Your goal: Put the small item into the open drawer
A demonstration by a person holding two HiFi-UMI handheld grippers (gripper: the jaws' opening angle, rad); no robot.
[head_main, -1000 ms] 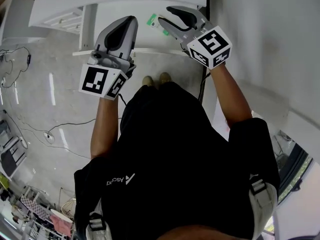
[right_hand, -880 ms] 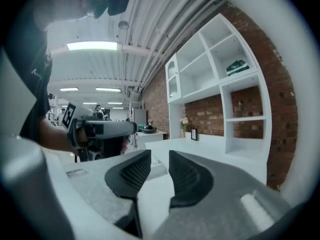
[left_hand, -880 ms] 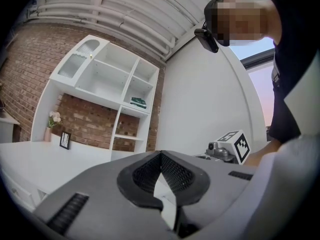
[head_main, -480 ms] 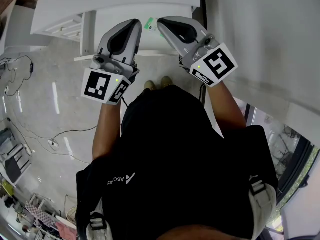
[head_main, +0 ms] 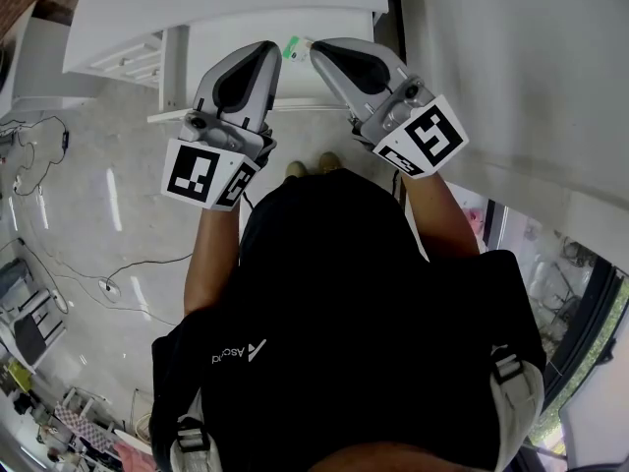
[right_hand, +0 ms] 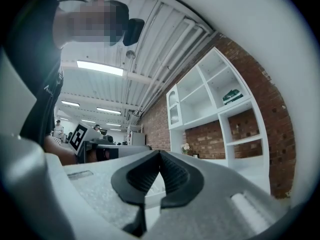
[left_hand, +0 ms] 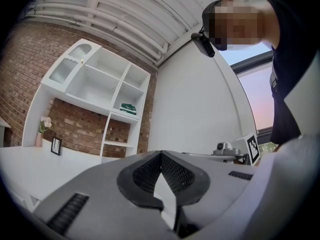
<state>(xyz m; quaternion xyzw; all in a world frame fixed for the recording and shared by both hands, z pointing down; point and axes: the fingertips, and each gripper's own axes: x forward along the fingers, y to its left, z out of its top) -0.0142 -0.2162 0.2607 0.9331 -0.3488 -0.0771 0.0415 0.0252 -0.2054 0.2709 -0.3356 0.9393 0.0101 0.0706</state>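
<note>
In the head view a small green and white item (head_main: 292, 49) lies on the white table top (head_main: 324, 23). It shows in the gap between the tips of my two grippers. My left gripper (head_main: 257, 51) is shut and points up and away from me. My right gripper (head_main: 315, 47) is also shut, its tip just right of the item. In the left gripper view the jaws (left_hand: 161, 155) meet with nothing between them. The right gripper view shows its jaws (right_hand: 160, 153) pressed together and empty too. What looks like an open white drawer (head_main: 126, 53) sits at the table's left.
A white wall panel (head_main: 511, 77) runs down the right side. Cables (head_main: 59, 136) trail over the glossy floor at the left. Both gripper views face a white shelf unit (left_hand: 100, 91) on a brick wall (right_hand: 260, 129), with a small green box (left_hand: 128, 108) on one shelf.
The right gripper's jaws were open a second ago and are now shut. It has drawn left, closer to the left gripper. The green item stays on the table.
</note>
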